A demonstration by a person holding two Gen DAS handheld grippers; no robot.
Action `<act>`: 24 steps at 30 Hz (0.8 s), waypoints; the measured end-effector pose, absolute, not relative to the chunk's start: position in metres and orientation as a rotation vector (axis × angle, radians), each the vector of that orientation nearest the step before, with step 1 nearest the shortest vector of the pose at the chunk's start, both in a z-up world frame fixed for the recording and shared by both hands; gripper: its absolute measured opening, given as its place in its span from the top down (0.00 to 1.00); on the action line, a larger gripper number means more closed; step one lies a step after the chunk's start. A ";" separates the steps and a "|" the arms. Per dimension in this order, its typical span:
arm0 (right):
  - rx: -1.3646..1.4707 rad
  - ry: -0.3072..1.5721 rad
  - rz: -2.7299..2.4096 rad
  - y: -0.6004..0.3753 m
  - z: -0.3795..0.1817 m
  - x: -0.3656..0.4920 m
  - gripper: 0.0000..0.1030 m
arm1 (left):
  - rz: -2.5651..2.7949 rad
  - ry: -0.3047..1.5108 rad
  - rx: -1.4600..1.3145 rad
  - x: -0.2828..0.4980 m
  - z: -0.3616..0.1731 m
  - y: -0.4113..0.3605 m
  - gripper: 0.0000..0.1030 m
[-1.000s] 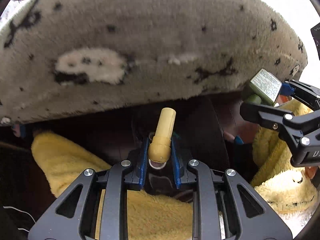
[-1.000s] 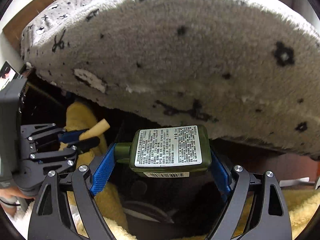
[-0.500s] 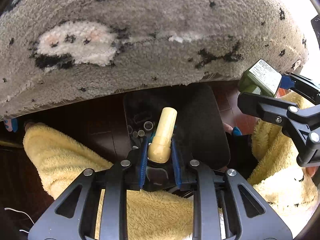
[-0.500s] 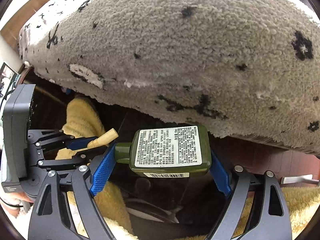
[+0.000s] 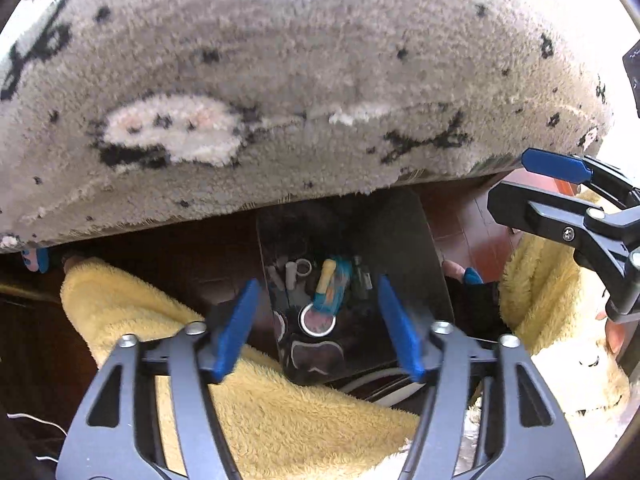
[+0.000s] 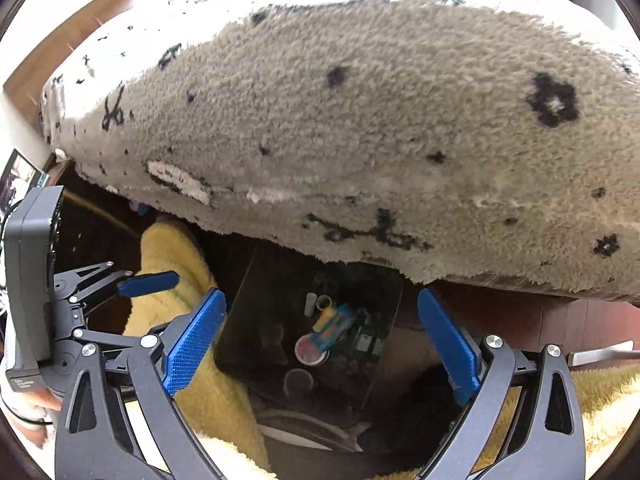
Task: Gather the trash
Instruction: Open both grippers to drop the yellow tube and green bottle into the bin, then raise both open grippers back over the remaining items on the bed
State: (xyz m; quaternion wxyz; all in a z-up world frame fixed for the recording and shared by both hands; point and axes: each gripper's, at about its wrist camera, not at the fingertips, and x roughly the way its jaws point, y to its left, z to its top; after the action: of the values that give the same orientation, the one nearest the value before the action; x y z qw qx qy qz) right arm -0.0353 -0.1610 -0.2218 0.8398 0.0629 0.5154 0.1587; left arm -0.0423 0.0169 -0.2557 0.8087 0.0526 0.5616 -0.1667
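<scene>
A dark trash bin point(image 5: 416, 264) stands on the floor below the rug edge, and it also shows in the right wrist view point(image 6: 256, 320). Inside lie the tan tube point(image 5: 326, 276), a blue item, a round lid and several small tubes; the tan tube shows again in the right wrist view point(image 6: 326, 318). The green bottle point(image 6: 366, 342) lies dimly at the right inside the bin. My left gripper point(image 5: 316, 324) is open and empty above the bin. My right gripper point(image 6: 320, 344) is open and empty above it too, and it shows at the right of the left wrist view point(image 5: 560, 184).
A thick grey rug point(image 5: 280, 80) with black marks and white patches drapes over the top of both views. Yellow fleece-clad legs point(image 5: 132, 312) flank the bin. Reddish-brown floor tiles point(image 5: 472, 232) lie to its right.
Both grippers opened. The tan tube dropped from the left gripper and the green bottle from the right gripper into the bin. The views shifted down toward the bin.
</scene>
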 end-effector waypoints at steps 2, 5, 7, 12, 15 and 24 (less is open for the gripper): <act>0.134 1.064 0.338 -0.165 -0.215 -0.037 0.05 | -0.353 1.184 0.112 -0.042 -0.250 0.017 0.30; 0.126 1.017 0.332 -0.169 -0.205 -0.040 0.04 | -0.348 1.155 0.109 -0.039 -0.239 0.016 0.22; 0.118 0.984 0.320 -0.173 -0.197 -0.042 0.04 | -0.345 1.137 0.113 -0.036 -0.232 0.016 0.20; 0.082 0.864 0.266 -0.188 -0.166 -0.043 0.04 | -0.344 1.059 0.124 -0.030 -0.200 0.011 0.17; 0.061 0.784 0.221 -0.199 -0.146 -0.038 0.05 | -0.337 0.995 0.130 -0.024 -0.178 0.010 0.15; 0.018 0.639 0.078 -0.236 -0.096 0.007 0.05 | -0.312 0.818 0.144 0.016 -0.116 0.001 0.13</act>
State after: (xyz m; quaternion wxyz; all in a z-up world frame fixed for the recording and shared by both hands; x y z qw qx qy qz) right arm 0.0072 -0.2361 -0.0961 0.9485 0.0087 0.3142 0.0385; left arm 0.0155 0.0009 -0.1160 0.9032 0.0695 0.3957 -0.1510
